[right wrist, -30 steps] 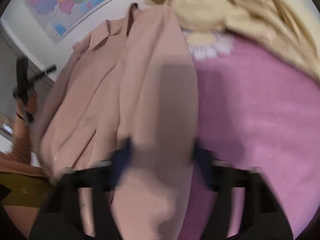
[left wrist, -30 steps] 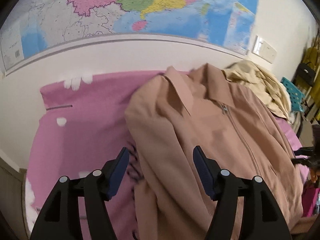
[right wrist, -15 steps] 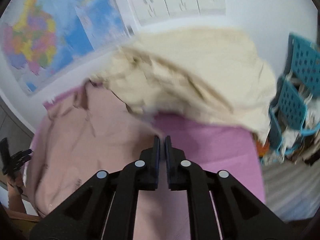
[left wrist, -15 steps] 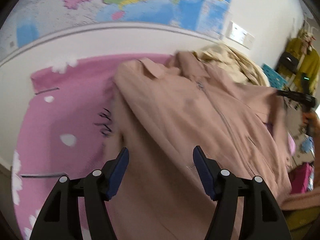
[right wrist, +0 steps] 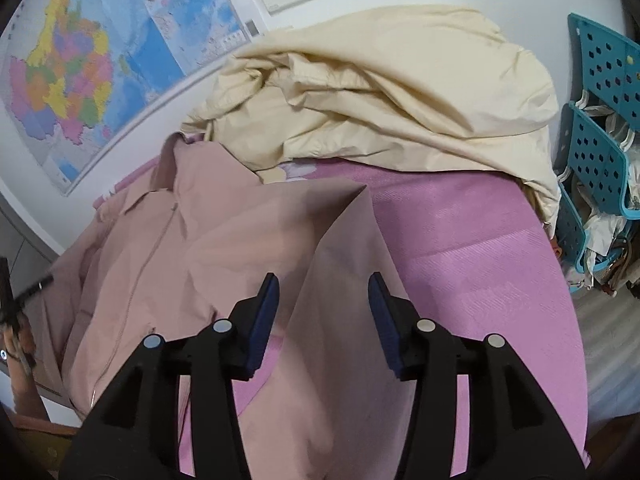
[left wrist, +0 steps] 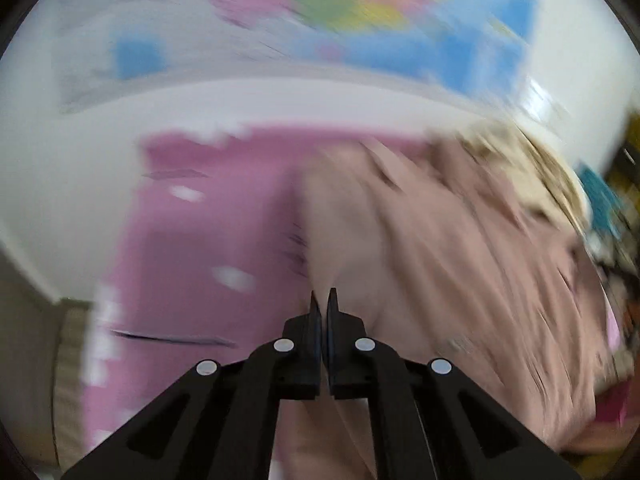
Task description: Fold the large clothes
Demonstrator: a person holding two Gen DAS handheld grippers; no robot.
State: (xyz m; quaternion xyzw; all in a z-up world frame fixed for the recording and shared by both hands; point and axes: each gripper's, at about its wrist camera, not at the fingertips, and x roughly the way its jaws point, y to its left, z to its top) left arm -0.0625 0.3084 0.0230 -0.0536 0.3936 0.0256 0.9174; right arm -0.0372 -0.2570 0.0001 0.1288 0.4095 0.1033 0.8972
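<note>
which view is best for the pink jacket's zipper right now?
Right wrist view. The pink jacket lies sharp there, and its zipper runs visibly down from the collar. In the left wrist view the jacket is smeared by motion blur; no zipper can be made out.

Two jackets (right wrist: pixel 224 248), one map (right wrist: pixel 80 80)
</note>
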